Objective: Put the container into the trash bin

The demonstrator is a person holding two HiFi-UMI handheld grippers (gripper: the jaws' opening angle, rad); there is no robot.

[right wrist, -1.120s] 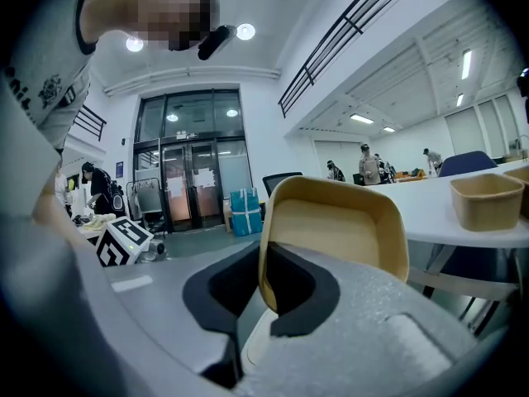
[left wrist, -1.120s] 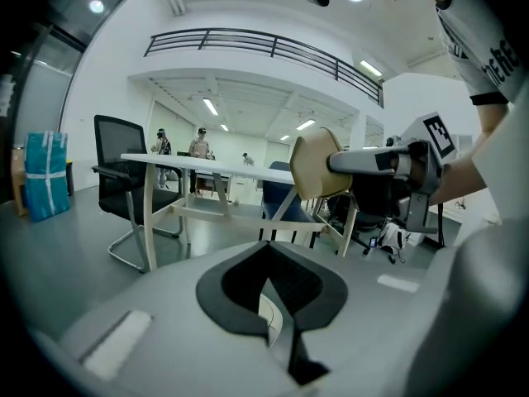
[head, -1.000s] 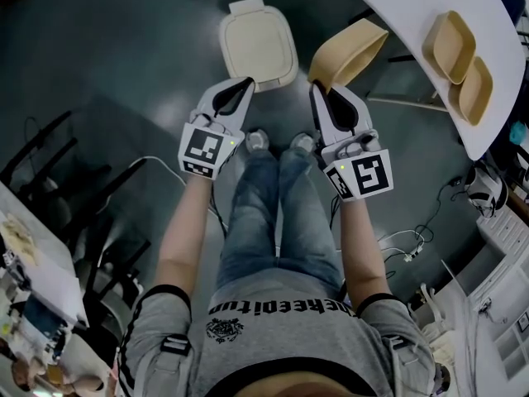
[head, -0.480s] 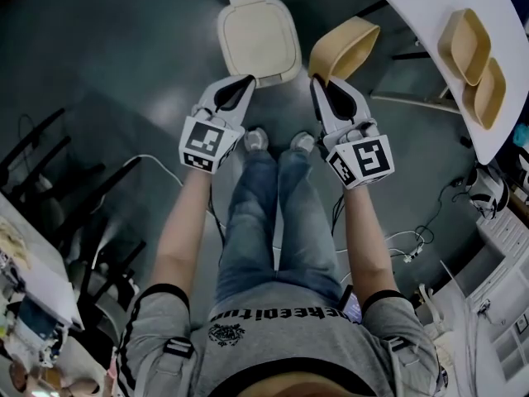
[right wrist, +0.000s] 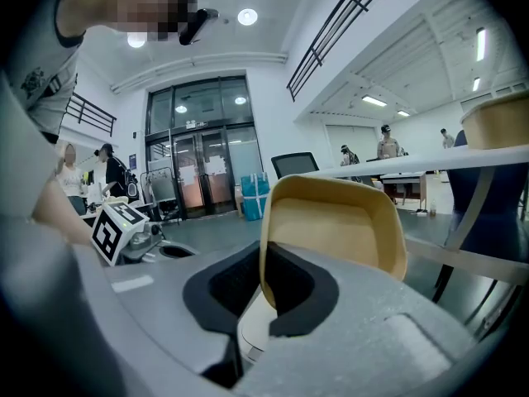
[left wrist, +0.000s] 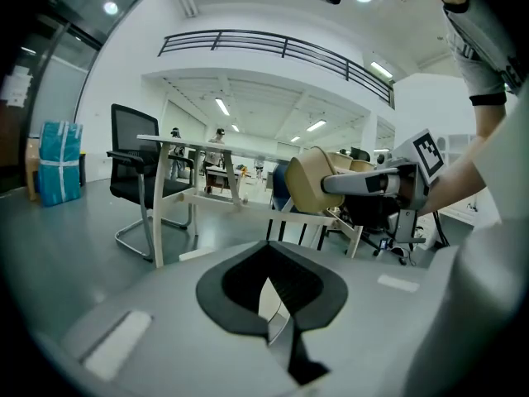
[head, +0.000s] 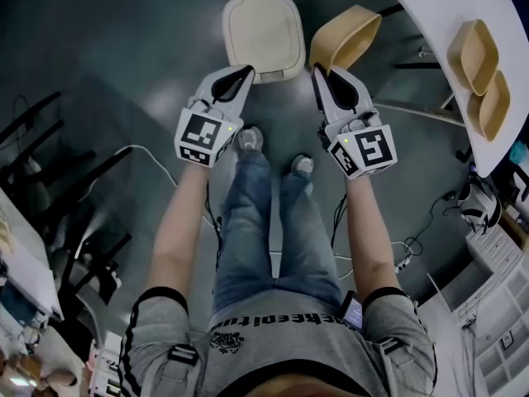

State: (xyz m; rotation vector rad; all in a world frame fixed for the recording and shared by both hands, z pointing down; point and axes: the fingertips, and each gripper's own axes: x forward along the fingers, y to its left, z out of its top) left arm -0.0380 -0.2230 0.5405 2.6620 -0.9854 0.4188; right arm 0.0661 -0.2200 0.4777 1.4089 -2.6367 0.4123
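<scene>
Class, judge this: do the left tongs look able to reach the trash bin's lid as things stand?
Probably yes. The left tongs are empty and hover close to the trash bin, nothing between them. The container, held in the right tongs, is off to the side, not in the way.

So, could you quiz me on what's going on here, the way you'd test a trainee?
1. Multiple choice: what does the right hand-held gripper hold?
A) a tan container
B) a blue bag
C) nothing

2. True or false: the tan container already lies inside the trash bin.

3. Fill in the blank: the white table carries ___ other containers.

Key: 1 A; 2 false (it is in the jaws, off to the side of the bin); 3 two.
</scene>
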